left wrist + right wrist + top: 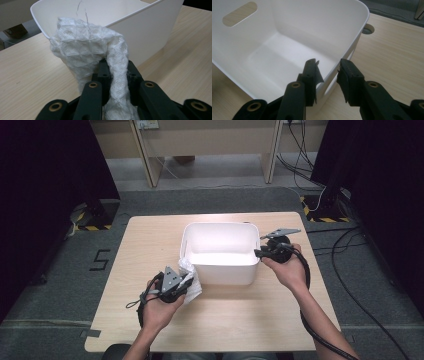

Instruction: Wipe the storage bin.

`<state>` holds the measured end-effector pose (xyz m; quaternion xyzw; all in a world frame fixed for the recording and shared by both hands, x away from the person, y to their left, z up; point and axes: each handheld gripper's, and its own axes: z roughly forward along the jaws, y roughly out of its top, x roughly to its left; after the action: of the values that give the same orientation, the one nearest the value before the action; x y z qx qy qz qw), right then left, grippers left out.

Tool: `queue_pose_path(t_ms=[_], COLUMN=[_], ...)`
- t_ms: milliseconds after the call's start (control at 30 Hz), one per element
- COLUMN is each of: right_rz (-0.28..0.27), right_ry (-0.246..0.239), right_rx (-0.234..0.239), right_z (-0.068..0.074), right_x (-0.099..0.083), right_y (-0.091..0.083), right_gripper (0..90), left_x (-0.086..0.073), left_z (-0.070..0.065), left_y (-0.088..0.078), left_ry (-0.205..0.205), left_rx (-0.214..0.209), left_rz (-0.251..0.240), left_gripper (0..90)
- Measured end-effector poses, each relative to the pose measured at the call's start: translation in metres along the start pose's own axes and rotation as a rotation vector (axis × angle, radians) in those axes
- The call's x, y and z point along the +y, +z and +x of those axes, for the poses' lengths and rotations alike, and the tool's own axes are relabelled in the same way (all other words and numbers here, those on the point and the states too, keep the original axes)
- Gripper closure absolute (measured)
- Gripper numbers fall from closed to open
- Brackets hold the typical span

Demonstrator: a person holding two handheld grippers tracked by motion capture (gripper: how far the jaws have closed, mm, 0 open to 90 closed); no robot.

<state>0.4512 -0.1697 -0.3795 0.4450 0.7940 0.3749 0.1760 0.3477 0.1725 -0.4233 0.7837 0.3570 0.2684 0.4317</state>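
A white quilted cloth (194,287) lies bunched against the near left corner of a white plastic bin (220,225) in the middle of the table. My left gripper (188,280) is shut on a fold of it. In the left gripper view the cloth (85,42) rises from between the jaws of that gripper (117,65), in front of the bin's wall (150,32). My right gripper (258,252) is at the bin's right end. In the right gripper view the gripper (328,66) straddles the bin's wall (287,25), one jaw inside and one outside, with a gap showing. The bin looks empty.
The light wooden table (150,245) carries the bin and the cloth. A round cable hole (368,28) is cut in the tabletop beside the bin. The bin has a handle slot (239,11) in its far wall. Cables and stand bases lie on the grey floor beyond.
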Motion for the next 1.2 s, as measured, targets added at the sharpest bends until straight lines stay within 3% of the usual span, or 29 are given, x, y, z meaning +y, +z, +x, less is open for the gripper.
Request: queue_pose_path(t_ms=[433, 1200], right_rz=[0.0, -0.001], right_ry=[-0.004, -0.016], right_rx=[-0.013, -0.014], right_z=[0.002, 0.003], right_x=[0.0, 0.0], right_y=[0.001, 0.002], right_gripper=[68.2, 68.3], left_x=[0.0, -0.016], left_z=[0.005, 0.01], left_y=[0.006, 0.028], left_ry=[-0.014, -0.019], left_rx=[-0.013, 0.009], left_rz=[-0.001, 0.059], left_gripper=[78.1, 78.2])
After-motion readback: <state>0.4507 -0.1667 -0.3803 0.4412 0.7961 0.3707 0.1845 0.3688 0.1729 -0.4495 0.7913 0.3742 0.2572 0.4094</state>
